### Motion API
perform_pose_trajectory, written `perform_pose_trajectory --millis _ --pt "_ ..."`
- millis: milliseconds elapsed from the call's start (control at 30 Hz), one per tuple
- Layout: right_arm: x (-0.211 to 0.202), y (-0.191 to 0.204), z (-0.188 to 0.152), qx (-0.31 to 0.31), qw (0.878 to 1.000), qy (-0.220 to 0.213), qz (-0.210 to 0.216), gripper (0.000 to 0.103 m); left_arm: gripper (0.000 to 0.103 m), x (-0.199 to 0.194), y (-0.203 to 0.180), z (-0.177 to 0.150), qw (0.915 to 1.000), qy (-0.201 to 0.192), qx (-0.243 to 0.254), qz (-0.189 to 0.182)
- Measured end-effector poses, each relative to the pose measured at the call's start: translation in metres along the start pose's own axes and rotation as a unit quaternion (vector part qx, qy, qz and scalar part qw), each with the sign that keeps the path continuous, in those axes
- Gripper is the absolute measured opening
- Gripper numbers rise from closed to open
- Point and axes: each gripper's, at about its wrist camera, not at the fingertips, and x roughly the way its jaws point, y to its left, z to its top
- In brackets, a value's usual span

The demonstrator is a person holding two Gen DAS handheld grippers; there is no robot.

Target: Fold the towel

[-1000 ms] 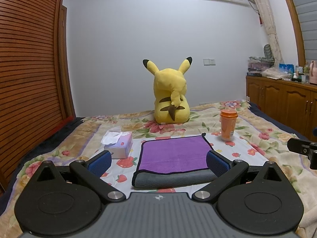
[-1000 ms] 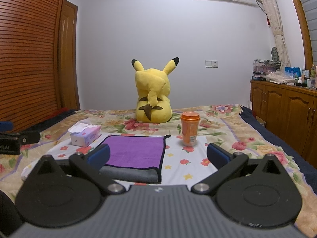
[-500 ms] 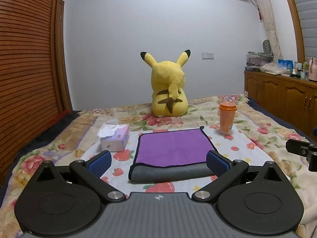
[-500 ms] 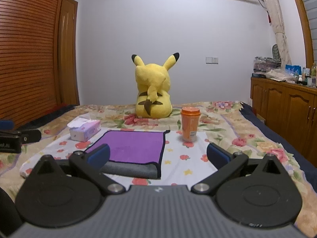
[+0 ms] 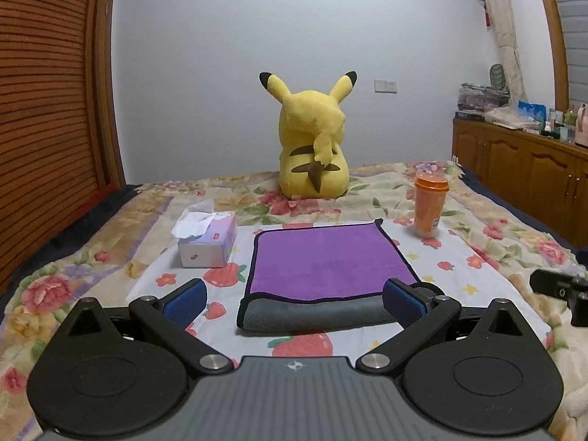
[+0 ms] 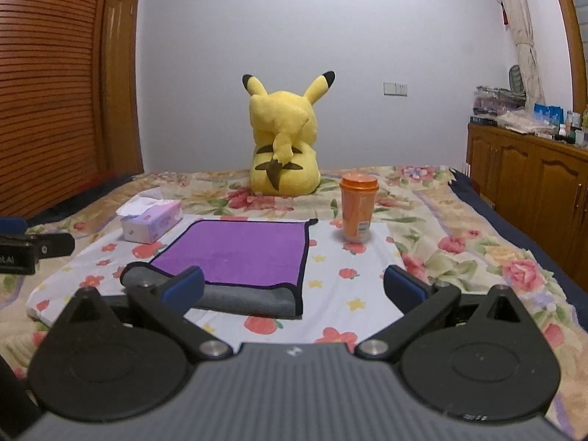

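A purple towel point(image 5: 327, 261) with a black hem and a grey underside lies flat on the bed, its near edge rolled up grey. It also shows in the right wrist view point(image 6: 239, 250). My left gripper point(image 5: 294, 299) is open and empty, hovering just before the towel's near edge, its fingers to either side of the fold. My right gripper point(image 6: 294, 286) is open and empty, above the bed by the towel's near right corner. The right gripper's side shows at the right of the left wrist view point(image 5: 562, 290).
A yellow plush toy point(image 5: 312, 154) sits at the back of the floral bed point(image 5: 496, 242). A tissue box point(image 5: 207, 242) stands left of the towel. An orange cup point(image 5: 430, 207) stands at its far right. Wooden cabinets point(image 5: 522, 176) line the right wall.
Both grippers have dropped lower and tilted up toward level, closing on the towel's near edge. The towel has not moved. Both stay open.
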Motion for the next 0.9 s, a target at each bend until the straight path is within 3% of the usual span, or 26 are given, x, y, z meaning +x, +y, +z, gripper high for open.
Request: perform_pose_trajectory --millis 900 --pt "0.081 0.007 0.010 -0.012 0.998 0.054 0.022 0.103 0.103 0.105 0.030 0.011 0.9990 0.035 0.023 -0.015"
